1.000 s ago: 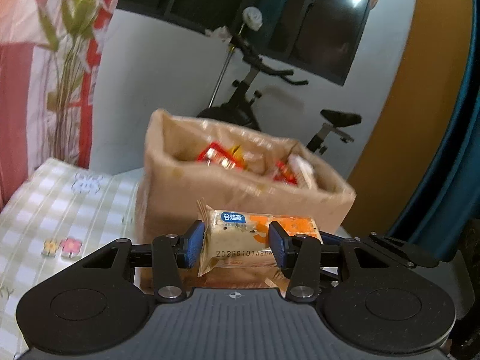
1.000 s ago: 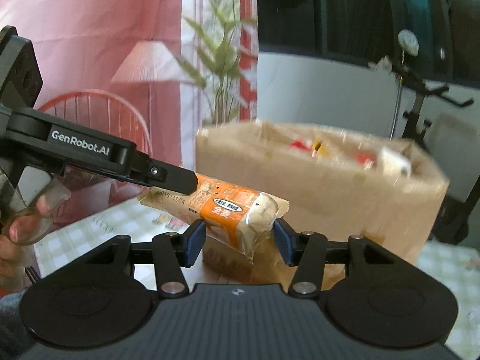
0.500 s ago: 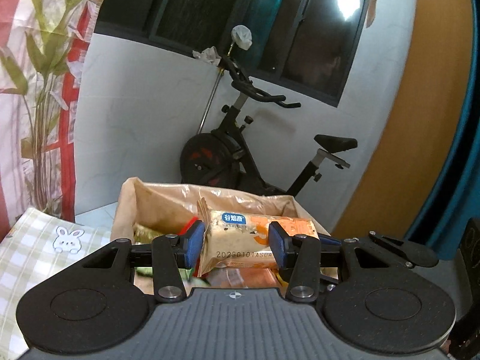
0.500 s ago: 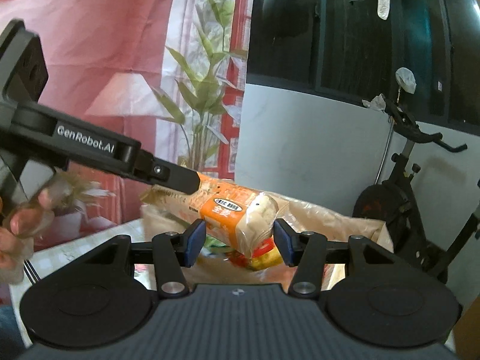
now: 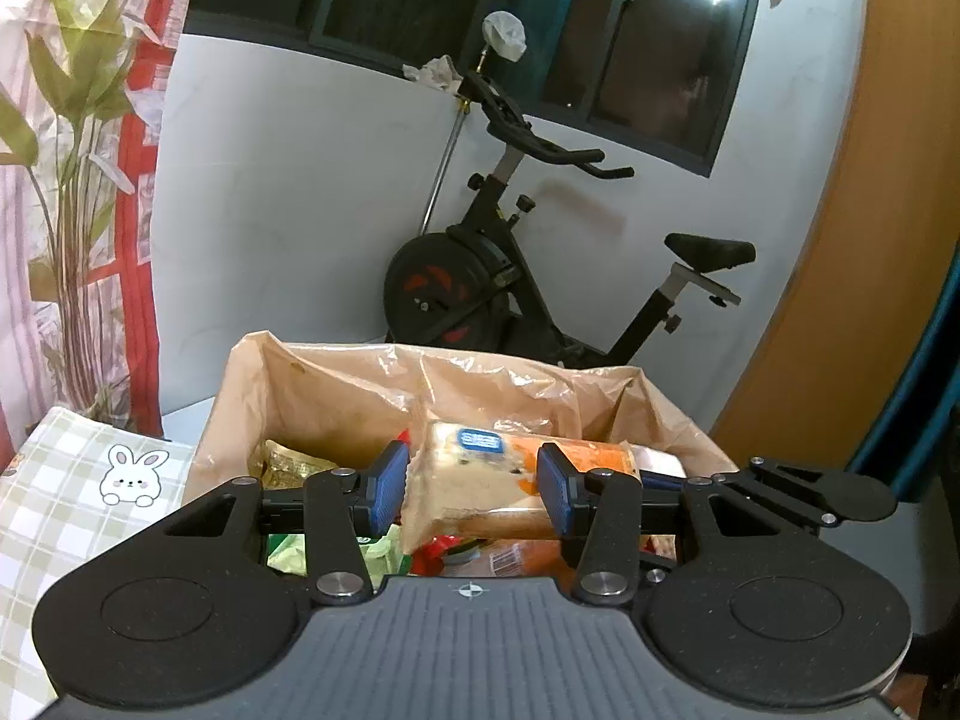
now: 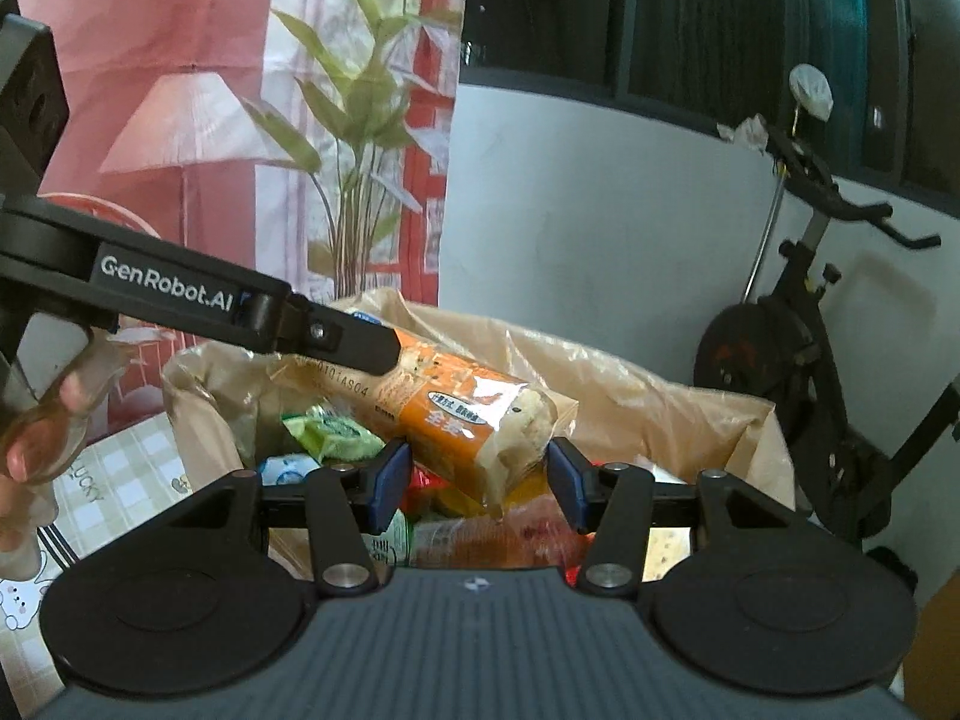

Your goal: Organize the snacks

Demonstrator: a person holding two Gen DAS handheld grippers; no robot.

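The left hand-held gripper [image 5: 473, 491] grips a snack packet [image 5: 480, 483] between its blue pads. The packet is an orange and clear wrapper with a small blue label, and a pale cake or bread shows through the clear part. In the right wrist view the same snack packet [image 6: 456, 414] lies slanted, with the black finger of the left hand-held gripper [image 6: 360, 348] clamped on its far end. Its near, sealed end hangs between the pads of the right hand-held gripper [image 6: 479, 480]. There seems to be a small gap at each side, so this gripper is probably open, though the view is not clear enough to be sure.

Just below and beyond both grippers stands the box [image 5: 240, 408], lined with a crinkled brownish plastic bag [image 6: 660, 384]. Inside are other snacks [image 6: 333, 429] in green, red and yellow wrappers; the grippers hide most of them, and their print cannot be read. Left of the box, a checked cloth with a rabbit [image 5: 129, 477] covers the desk. Far behind stands an exercise bike [image 5: 480, 276].
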